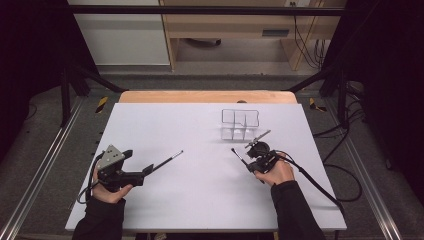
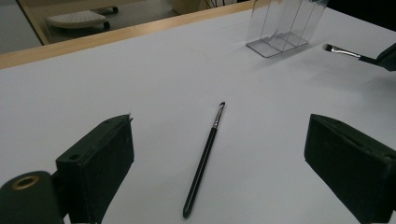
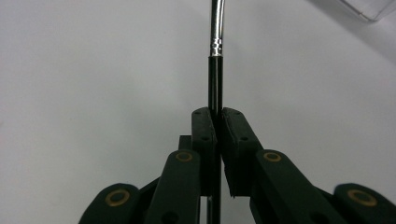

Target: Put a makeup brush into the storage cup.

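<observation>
The right gripper point(image 1: 248, 162) had its jaws closed tight on a brush point(image 3: 215, 79), pinching the black handle just below the silver ferrule, so that the brush stuck out ahead of the jaws with its tip point(image 1: 233, 149) raised off the table point(image 1: 200, 200). It sat near a clear divided holder point(image 1: 240, 124), toward the table's far side (the holder's compartments looked empty from above). The left gripper point(image 1: 148, 168) rested on the table with its jaws spread wide and nothing between the pads. A second brush point(image 2: 204, 160) lay flat on the white surface just ahead of it, bristles pointing away from the person.
</observation>
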`<state>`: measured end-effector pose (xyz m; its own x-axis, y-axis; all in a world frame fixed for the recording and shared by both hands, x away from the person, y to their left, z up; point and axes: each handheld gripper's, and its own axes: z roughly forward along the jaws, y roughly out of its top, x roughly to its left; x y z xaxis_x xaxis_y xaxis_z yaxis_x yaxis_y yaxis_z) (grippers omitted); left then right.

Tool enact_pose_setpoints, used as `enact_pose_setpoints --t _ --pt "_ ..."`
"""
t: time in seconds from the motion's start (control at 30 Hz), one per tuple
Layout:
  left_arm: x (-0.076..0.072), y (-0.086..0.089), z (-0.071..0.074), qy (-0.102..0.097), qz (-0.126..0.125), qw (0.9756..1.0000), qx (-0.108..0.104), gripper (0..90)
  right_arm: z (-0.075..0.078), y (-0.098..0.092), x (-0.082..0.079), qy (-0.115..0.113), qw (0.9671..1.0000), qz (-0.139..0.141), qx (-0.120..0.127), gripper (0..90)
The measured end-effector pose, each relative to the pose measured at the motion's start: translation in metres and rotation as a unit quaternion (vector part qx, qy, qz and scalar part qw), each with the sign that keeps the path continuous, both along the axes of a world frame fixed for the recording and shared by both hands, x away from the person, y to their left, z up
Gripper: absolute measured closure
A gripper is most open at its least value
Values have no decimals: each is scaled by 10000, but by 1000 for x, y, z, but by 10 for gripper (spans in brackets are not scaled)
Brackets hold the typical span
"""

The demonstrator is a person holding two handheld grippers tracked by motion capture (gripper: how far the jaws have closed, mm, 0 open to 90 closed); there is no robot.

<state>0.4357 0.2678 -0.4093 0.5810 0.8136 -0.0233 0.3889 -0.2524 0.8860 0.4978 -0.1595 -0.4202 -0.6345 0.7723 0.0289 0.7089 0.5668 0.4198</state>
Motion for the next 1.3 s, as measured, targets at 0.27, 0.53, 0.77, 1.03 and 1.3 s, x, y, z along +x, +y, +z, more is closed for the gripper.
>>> enact_pose_setpoints --t 0.27,0.53,0.77,1.03,1.3 --pt "0 -2 0 6 -26 10000 -4 74 11 -4 -8 -295 9986 56 445 843" --pt "-1 -6 -1 13 -50 10000 -37 73 19 -4 -13 -633 9947 130 796 843" --pt "-1 -9 -1 11 -65 10000 -55 73 26 -2 -17 -985 9890 168 1092 843" --pt "-2 -14 -1 4 -92 9999 -71 73 29 -2 -20 -1220 9828 204 1370 843" --pt "-3 -21 -1 -11 -138 9998 -107 73 29 0 -23 -1358 9789 226 1513 843"
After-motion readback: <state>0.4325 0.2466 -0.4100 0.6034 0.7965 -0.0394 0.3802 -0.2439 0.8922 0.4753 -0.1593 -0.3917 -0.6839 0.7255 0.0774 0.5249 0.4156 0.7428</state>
